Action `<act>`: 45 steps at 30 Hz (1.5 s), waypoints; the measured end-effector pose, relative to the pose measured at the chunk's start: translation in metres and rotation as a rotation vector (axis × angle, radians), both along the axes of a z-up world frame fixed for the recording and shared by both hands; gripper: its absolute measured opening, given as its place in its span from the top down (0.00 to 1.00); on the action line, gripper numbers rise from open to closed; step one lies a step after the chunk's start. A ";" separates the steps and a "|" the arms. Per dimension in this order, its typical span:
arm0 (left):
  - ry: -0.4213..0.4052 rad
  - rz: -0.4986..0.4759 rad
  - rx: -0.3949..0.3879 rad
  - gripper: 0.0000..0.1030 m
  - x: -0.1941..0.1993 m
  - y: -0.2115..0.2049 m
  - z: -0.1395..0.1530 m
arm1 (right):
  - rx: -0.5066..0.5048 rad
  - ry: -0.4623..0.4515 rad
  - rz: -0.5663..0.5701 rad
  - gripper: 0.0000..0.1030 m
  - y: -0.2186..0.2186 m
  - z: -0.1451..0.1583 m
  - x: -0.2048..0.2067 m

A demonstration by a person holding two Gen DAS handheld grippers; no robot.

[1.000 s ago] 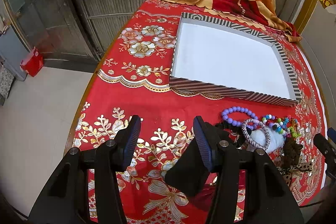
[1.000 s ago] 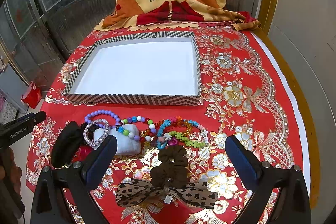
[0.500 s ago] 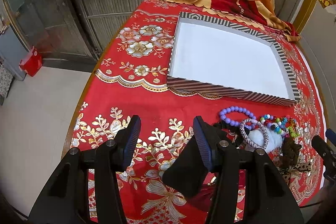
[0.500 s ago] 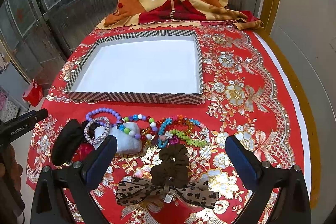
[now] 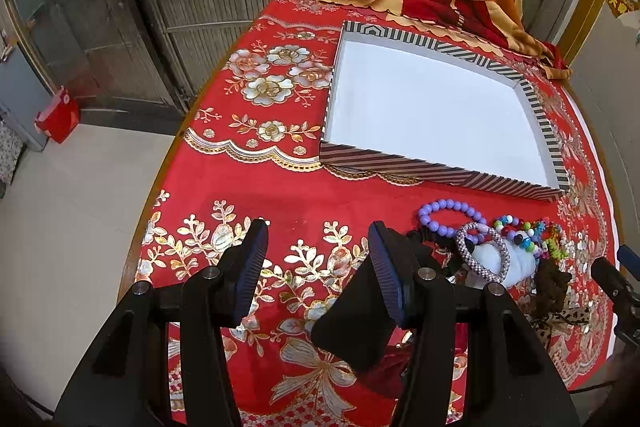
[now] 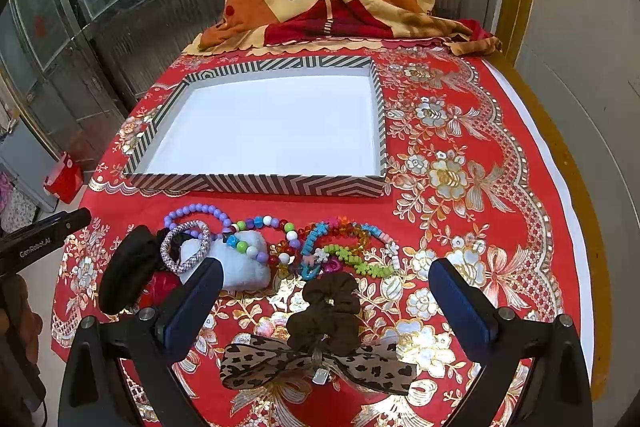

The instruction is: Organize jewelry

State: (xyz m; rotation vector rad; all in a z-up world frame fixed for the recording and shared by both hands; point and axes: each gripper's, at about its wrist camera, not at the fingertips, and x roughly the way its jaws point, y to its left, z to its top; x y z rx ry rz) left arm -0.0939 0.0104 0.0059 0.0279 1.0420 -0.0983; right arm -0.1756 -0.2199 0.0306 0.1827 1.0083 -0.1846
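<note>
Over the last second I see almost no change: both rigs have only drifted slightly, and every item lies where it lay. No transfer has begun, so I judge the task to be at its start.

My right gripper has its jaws wide apart and empty. Between them, close in, lie the brown scrunchie and, touching it on the near side, the leopard-print bow. Beyond the jaws are the coloured bead bracelets, the purple bead bracelet and the woven bracelet, the last resting partly on a white pad. Further ahead sits the striped tray, its white floor bare.

My left gripper also has its jaws apart, over bare red tablecloth. The jewelry lies to the right of its right jaw; the tray is ahead and right.

The scrunchie is the nearest candidate for the right gripper's first pick.
</note>
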 end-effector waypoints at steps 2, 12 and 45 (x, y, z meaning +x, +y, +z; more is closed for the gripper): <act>0.009 -0.004 -0.006 0.50 0.000 0.001 0.001 | -0.002 0.001 0.000 0.01 -0.001 0.001 -0.001; 0.034 -0.027 -0.029 0.50 -0.004 0.014 0.012 | -0.005 -0.013 0.001 0.01 -0.011 0.013 -0.014; 0.233 -0.218 -0.023 0.57 -0.004 -0.030 -0.072 | 0.215 0.097 0.342 0.59 0.071 -0.035 0.054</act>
